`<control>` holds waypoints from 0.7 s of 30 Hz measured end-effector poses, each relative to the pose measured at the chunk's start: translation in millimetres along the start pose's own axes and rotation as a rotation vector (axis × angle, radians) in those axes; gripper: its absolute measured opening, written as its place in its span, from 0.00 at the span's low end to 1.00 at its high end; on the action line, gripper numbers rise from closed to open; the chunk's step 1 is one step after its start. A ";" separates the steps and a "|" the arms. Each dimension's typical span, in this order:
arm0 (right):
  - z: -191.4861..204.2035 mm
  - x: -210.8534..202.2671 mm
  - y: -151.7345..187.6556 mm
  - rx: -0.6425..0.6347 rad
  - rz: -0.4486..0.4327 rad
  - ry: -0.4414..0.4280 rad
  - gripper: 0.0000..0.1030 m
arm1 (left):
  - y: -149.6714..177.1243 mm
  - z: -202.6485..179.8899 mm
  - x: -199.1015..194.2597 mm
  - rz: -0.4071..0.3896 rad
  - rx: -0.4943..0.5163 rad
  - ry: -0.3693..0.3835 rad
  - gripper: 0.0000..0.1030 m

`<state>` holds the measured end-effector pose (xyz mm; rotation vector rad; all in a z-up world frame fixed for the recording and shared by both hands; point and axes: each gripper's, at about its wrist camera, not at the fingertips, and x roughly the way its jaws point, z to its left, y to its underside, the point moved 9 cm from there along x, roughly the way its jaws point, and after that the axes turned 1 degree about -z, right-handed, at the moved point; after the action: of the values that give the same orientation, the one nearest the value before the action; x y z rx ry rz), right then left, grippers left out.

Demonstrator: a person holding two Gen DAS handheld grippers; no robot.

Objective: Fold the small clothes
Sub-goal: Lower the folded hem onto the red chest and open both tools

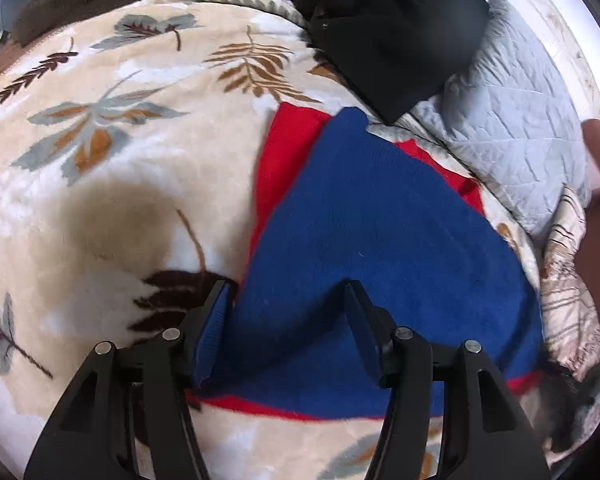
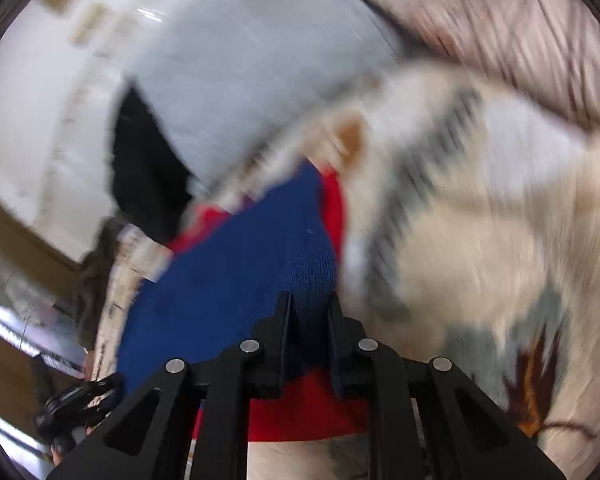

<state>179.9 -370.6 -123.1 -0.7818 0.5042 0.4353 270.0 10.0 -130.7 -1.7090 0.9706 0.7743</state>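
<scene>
Now I have the right claw (image 2: 310, 312) pinched on the blue-and-red knit garment (image 1: 372, 216) lying on the leaf-print blanket (image 1: 120, 184), left claw (image 1: 286, 312) half-wide astride its edge, ready to carry a fold across.

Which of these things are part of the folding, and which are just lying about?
Part of the job:
- blue garment
- red garment under it
- left gripper, open over the blue
- right gripper, shut on the blue

Just lying about:
- leaf-print blanket
- black cloth
- grey quilt
</scene>
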 end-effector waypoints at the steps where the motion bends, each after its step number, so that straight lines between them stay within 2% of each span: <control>1: 2.5 -5.9 -3.2 -0.030 -0.024 0.011 0.09 | 1.9 4.7 5.5 0.021 -0.014 -0.001 0.56; 3: -12.2 -4.9 -1.1 -0.012 -0.005 0.065 0.06 | 2.3 9.6 12.8 0.040 -0.035 0.014 0.58; 5: -39.0 13.3 15.6 0.067 0.094 0.104 0.06 | 1.8 7.7 9.6 0.039 -0.023 0.005 0.58; 6: -44.0 15.6 19.7 0.089 0.107 0.104 0.07 | 1.8 7.9 7.5 0.042 -0.020 -0.003 0.58; 7: -42.7 12.2 18.1 0.094 0.095 0.106 0.08 | 2.1 8.7 5.8 0.046 -0.028 0.001 0.58; 8: -37.7 5.4 12.4 0.086 0.059 0.109 0.15 | 0.8 9.5 1.3 0.043 -0.049 0.022 0.57; 10: -28.9 -11.0 2.0 0.055 -0.032 0.136 0.16 | -6.8 8.9 -10.7 -0.006 -0.094 0.090 0.57; 12: -5.4 -22.1 -9.9 -0.005 -0.108 0.056 0.20 | -12.5 6.5 -18.5 -0.050 -0.091 0.109 0.60; 14: 8.4 -20.0 -12.4 -0.060 -0.120 0.027 0.23 | -10.8 5.2 -12.9 -0.047 -0.067 0.078 0.60; 16: 8.8 0.0 -4.6 -0.078 -0.061 0.042 0.23 | -5.0 8.4 1.6 -0.004 -0.062 0.042 0.60; 18: -12.2 30.3 16.6 -0.026 0.087 0.108 0.17 | -0.3 15.4 16.4 0.050 -0.095 0.046 0.60; 20: -14.3 27.6 12.7 -0.002 0.044 0.101 0.17 | -5.1 16.9 9.3 0.035 -0.121 0.074 0.60; 21: -9.4 22.0 8.3 -0.001 0.039 0.099 0.22 | -10.9 16.4 1.6 0.011 -0.133 0.107 0.60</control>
<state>190.4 -368.4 -146.1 -0.7986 0.6120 0.4346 279.5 27.3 -132.3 -1.8771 1.0220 0.7754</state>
